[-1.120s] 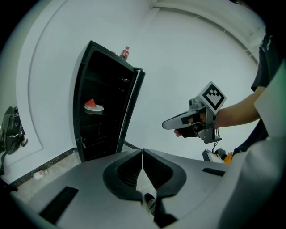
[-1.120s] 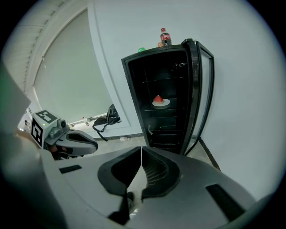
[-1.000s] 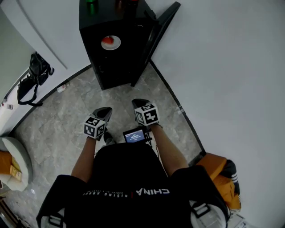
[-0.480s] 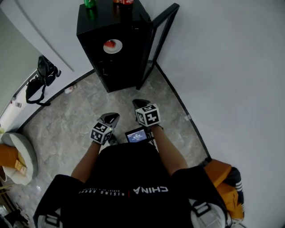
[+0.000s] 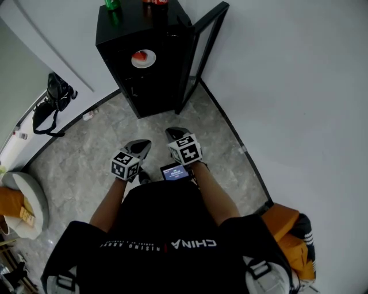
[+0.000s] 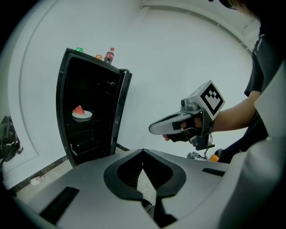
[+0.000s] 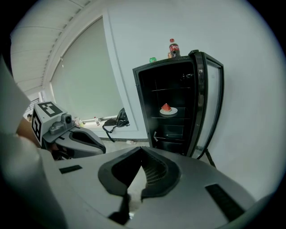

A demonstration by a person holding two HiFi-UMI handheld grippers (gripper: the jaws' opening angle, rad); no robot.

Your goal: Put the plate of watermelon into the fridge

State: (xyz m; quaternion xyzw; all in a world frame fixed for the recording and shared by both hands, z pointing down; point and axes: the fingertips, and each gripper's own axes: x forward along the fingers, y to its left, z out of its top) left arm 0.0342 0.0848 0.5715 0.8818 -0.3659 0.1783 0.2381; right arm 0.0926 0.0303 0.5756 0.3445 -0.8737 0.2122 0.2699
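Note:
The white plate with a red watermelon wedge (image 5: 144, 58) rests on an upper shelf inside the black fridge (image 5: 123, 40), whose door stands open; it also shows as the plate (image 6: 82, 115) and the plate (image 7: 168, 111). Both grippers hang low in front of the person's body, well short of the fridge and pointing toward it. My left gripper (image 5: 141, 147) is shut with nothing between its tips, jaws meeting at the left gripper (image 6: 143, 151). My right gripper (image 5: 174, 134) is likewise shut and empty, jaws meeting at the right gripper (image 7: 141, 148).
The glass fridge door (image 5: 202, 51) swings out to the right beside the white wall. A green bottle (image 5: 113, 4) and a cola bottle (image 7: 172, 47) stand on the fridge top. A black bag (image 5: 49, 102) lies by the left wall; an orange bag (image 5: 287, 227) sits at the right.
The fridge sits a little higher and more central in the head view. Both grippers stay shut near the body, shifting only slightly. The plate stays on its shelf.

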